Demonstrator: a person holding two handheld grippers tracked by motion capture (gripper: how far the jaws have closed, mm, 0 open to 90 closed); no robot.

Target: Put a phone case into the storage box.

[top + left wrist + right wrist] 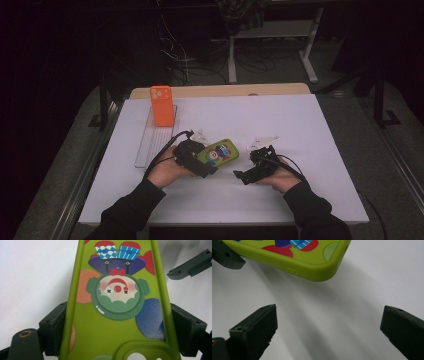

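White surface carries all items. Green clown-print phone case lies near its centre, clamped along both long edges by the left tool. Right tool sits just beside the case, jaws spread wide, holding nothing.

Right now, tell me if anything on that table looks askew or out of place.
Nothing looks damaged or spilled. The green phone case sits at a slant on the white table, but that is because the left gripper is clamped on its sides. The orange phone case stands upright in the clear rack. The right gripper is open.
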